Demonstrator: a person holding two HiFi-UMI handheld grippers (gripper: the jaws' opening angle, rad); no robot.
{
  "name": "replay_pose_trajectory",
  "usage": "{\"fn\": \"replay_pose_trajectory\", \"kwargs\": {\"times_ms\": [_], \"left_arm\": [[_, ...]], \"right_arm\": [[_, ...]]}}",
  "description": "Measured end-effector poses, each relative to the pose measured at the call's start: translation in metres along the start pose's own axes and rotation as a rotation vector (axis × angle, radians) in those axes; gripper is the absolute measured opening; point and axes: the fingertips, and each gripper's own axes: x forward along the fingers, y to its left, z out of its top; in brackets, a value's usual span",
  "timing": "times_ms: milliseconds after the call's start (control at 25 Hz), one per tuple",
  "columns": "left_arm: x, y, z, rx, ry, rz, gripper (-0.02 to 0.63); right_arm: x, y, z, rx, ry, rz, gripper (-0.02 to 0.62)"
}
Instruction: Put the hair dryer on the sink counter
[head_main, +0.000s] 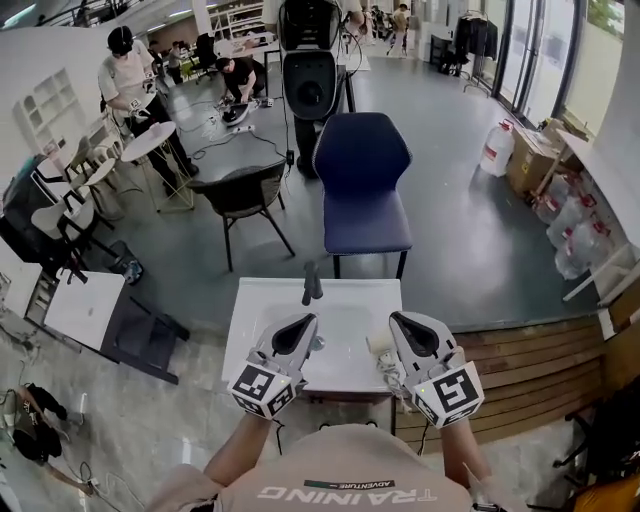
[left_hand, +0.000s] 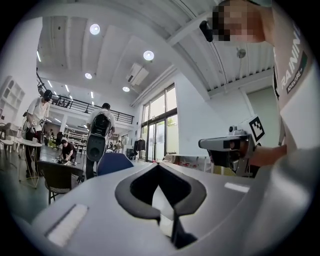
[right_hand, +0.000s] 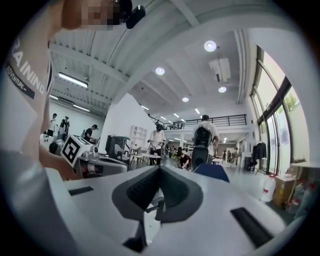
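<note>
Two closed, empty grippers (head_main: 308, 322) (head_main: 396, 318)

Both forearms forward, left gripper (head_main: 306, 322) and right gripper (head_main: 397, 319) side by side, fingers (left_hand: 140, 190) together, nothing between

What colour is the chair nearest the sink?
Dark blue chair; the head view shows it best.

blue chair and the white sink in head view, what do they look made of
Blue chair: matte padded fabric, no glare; thin dark legs, likely metal. Sink: smooth white, probably ceramic or plastic, can't tell which. Faucet: grey, looks metal.
</note>
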Motion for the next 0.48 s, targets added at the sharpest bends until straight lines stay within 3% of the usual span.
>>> {"fn": "replay_pose_trajectory", "kwargs": {"times_ms": [320,480], "left_arm": [[0.004,-0.001,0.022,0.02,-0.029,0.002,0.008],[0.004,-0.005,0.016,0.028,-0.012,0.003,0.006]], "right_arm": [[0.004,0.009,-0.01,0.012,0.008,0.048,0.006],[0.002,0.001,-0.02,0.066,-0.002,0.016,0.006]]}}
